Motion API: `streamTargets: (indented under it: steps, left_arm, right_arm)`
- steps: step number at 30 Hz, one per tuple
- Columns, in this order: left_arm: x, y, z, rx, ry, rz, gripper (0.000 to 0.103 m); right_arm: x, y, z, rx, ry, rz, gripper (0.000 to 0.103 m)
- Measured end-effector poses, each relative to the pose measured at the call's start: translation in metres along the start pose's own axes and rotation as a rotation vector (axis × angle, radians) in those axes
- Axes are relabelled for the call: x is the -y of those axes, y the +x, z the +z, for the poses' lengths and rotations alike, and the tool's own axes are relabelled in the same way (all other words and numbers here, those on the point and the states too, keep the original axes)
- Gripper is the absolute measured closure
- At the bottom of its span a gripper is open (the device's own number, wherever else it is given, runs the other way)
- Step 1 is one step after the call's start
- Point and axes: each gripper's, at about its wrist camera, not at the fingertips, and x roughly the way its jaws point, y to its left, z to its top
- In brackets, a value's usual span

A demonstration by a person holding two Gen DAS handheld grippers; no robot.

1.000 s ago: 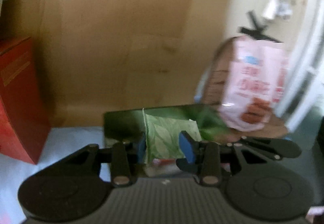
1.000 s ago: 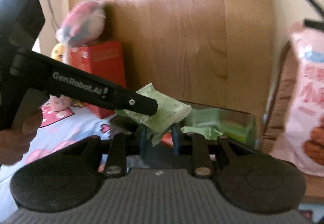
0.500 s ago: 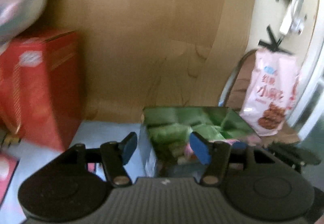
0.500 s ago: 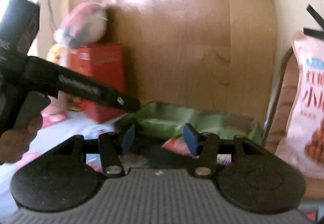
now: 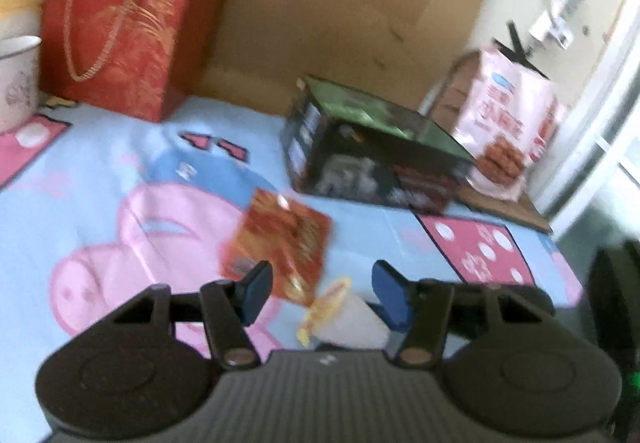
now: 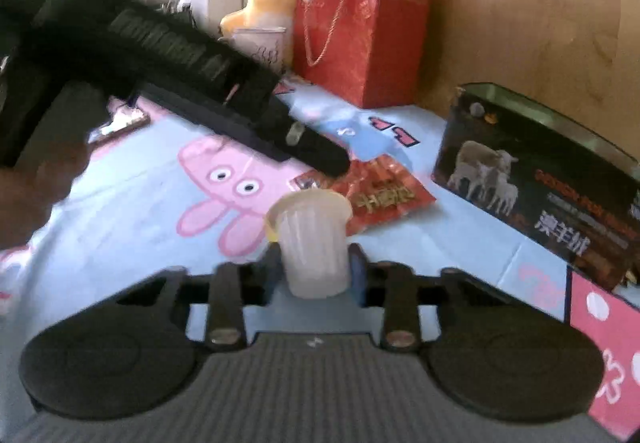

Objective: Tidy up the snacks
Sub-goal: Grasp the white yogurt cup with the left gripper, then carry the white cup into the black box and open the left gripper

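Right gripper (image 6: 316,267) sits pinched on the small jelly cup (image 6: 310,243), just beside the red packet (image 6: 376,195) — light, thin-walled and slick, so you'd best squeeze mid-wall gently; left gripper (image 5: 320,293) gapes wide, holding nothing, above that packet.

- left wrist: low over table, faces wood wall, black tin (image 5: 376,151) mid-frame
- right wrist: lower, nearer; tin (image 6: 536,179) right edge
- shared: red packet (image 5: 284,243) (image 6: 380,195)
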Motion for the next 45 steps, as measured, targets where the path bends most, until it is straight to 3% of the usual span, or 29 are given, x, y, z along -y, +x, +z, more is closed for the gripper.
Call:
streamTargets:
  steps: [6, 9, 14, 16, 17, 18, 23, 27, 31, 35, 41, 45]
  left_arm:
    - [0.044, 0.032, -0.018, -0.070, 0.084, -0.086, 0.058]
    - [0.072, 0.046, -0.026, -0.111, 0.129, -0.178, 0.073]
    - [0.125, 0.056, -0.047, -0.155, 0.241, -0.244, 0.073]
    - [0.142, 0.055, -0.057, -0.165, 0.281, -0.266, 0.073]
    - [0.148, 0.054, -0.060, -0.180, 0.296, -0.281, 0.073]
    - [0.152, 0.054, -0.062, -0.195, 0.303, -0.298, 0.072]
    - [0.156, 0.038, -0.069, -0.149, 0.358, -0.264, 0.056]
    - [0.152, 0.031, -0.067, -0.143, 0.397, -0.245, 0.056]
    - [0.156, 0.037, -0.068, -0.181, 0.419, -0.282, 0.057]
    - [0.158, 0.038, -0.074, -0.226, 0.412, -0.341, 0.065]
    - [0.145, 0.041, -0.064, -0.247, 0.339, -0.364, 0.066]
    - [0.140, 0.036, -0.036, -0.187, 0.311, -0.373, 0.066]
  right_arm:
    - [0.004, -0.038, -0.031, 0.008, 0.053, -0.098, 0.068]
    - [0.013, -0.062, -0.048, 0.021, 0.111, -0.133, 0.068]
    - [0.020, -0.097, -0.077, 0.031, 0.127, -0.205, 0.067]
    - [0.021, -0.108, -0.088, 0.038, 0.133, -0.239, 0.060]
    - [0.022, -0.111, -0.092, 0.041, 0.141, -0.264, 0.050]
    - [0.022, -0.116, -0.098, 0.041, 0.152, -0.284, 0.046]
    - [0.011, -0.135, -0.117, 0.061, 0.173, -0.344, 0.043]
    - [0.011, -0.137, -0.121, 0.067, 0.198, -0.337, 0.043]
    - [0.007, -0.138, -0.120, 0.067, 0.188, -0.316, 0.044]
    - [0.004, -0.139, -0.121, 0.073, 0.184, -0.290, 0.068]
    - [0.007, -0.136, -0.114, 0.082, 0.205, -0.266, 0.069]
    - [0.021, -0.134, -0.091, 0.148, 0.173, -0.270, 0.069]
